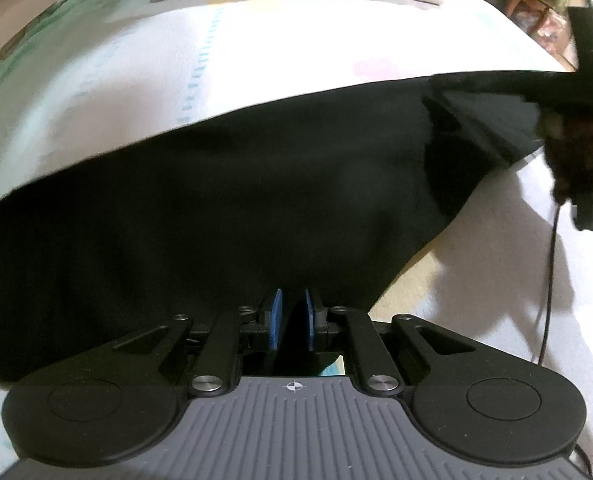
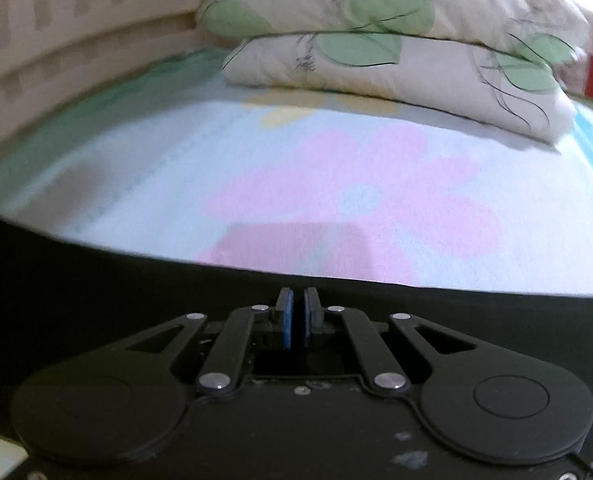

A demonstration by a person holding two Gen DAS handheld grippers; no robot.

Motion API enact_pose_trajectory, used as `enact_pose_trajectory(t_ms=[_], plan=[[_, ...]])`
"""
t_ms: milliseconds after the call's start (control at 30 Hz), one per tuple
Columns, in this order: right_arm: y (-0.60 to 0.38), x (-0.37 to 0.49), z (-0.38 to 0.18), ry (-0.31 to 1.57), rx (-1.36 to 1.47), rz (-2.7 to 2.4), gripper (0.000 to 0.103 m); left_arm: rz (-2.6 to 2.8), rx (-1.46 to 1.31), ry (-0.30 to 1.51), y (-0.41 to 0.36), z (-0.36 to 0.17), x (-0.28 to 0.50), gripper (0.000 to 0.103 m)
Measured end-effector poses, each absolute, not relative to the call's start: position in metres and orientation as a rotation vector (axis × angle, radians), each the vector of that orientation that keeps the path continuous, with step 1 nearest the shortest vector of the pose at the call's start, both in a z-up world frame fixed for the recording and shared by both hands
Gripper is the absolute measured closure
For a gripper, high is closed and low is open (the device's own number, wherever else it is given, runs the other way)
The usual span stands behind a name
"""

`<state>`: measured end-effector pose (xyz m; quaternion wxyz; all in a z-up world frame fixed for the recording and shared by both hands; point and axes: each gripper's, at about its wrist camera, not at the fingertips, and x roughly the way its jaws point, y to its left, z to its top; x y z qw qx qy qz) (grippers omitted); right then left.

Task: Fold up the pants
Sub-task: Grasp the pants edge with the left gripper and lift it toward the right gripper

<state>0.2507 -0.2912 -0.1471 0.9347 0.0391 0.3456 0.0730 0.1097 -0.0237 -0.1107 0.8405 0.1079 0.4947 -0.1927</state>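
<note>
Pants [image 1: 216, 208], left claw [image 1: 293, 320] pinching fabric

Open bedsheet ahead of both tongs, closed off by stacked pillows at the far end

Beyond the right gripper [image 2: 295, 322], bare sheet [image 2: 336, 200] is left free up to the pillows [image 2: 376, 52]; a slatted bed rail [image 2: 56, 40] bounds its left. The black pants [image 1: 216, 208] are spread ahead of the left gripper [image 1: 292, 320], and its right is blocked by the other tool [image 1: 588, 120] and cable [image 1: 550, 280].
</note>
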Motion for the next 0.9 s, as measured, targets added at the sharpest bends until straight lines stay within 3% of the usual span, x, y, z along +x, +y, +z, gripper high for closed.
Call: enact_pose_trajectory(t_ms=[233, 500, 700, 900], plan=[[-0.382, 0.214, -0.127, 0.633, 0.089, -0.052, 0.074, -0.458, 0.330, 0.981, -0.053, -0.078, 0.127, 0.090], [-0.476, 0.214, -0.126, 0.617, 0.000, -0.256, 0.067, -0.574, 0.310, 0.992, -0.131, -0.056, 0.167, 0.090], [-0.513, 0.219, -0.128, 0.611, -0.034, -0.293, 0.062, -0.683, 0.383, 0.974, -0.201, -0.076, 0.174, 0.090], [-0.533, 0.226, -0.144, 0.657, 0.037, -0.294, 0.061, -0.620, 0.213, 1.055, -0.222, -0.118, 0.189, 0.090]])
